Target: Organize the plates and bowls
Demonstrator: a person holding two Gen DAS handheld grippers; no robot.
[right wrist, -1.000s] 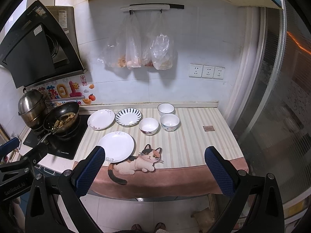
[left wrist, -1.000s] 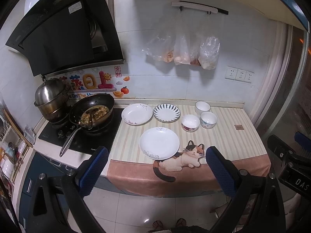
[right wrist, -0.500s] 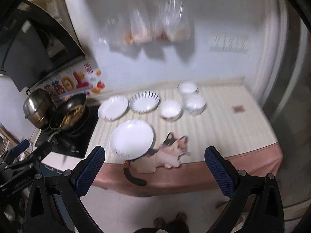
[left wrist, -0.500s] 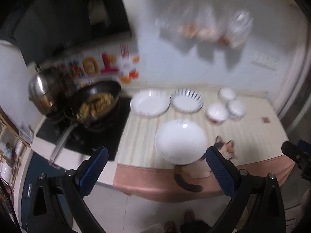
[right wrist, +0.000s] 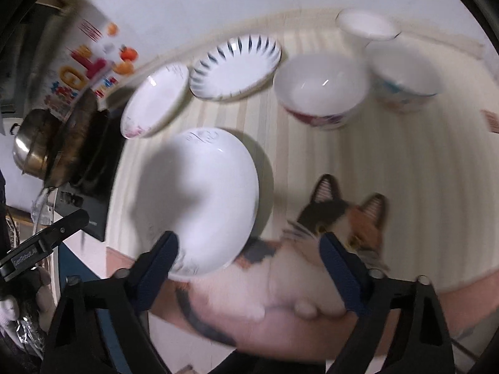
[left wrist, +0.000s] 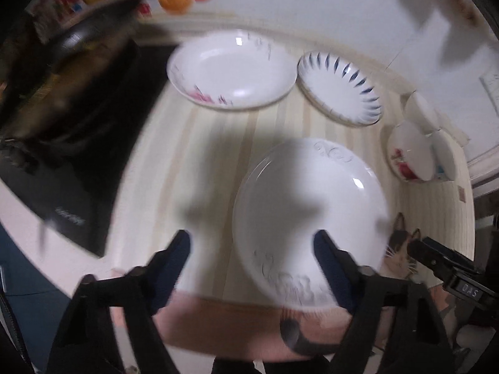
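Left wrist view: large white plate [left wrist: 308, 215], faint grey motif at its rim, flat on the striped table [left wrist: 199, 143] near the front edge, at 3 o'clock of frame centre. Left gripper [left wrist: 252, 249]: jaws parted and just closing, left finger over bare table, right finger over the plate, nothing pressed. Beyond, at 12 o'clock: white plate with pink flowers [left wrist: 232, 68]; at 1 o'clock: blue-rayed plate [left wrist: 340, 90]. Bowls [left wrist: 411, 155] clustered at 3 o'clock. Black cooktop [left wrist: 62, 168] at 9 o'clock, blurred.

Right wrist view: right gripper [right wrist: 246, 251], jaws wide and just closing, straddling the plate's near rim and a cat print [right wrist: 336, 218]; nothing gripped. Red-patterned bowl [right wrist: 321, 90] at 1 o'clock.
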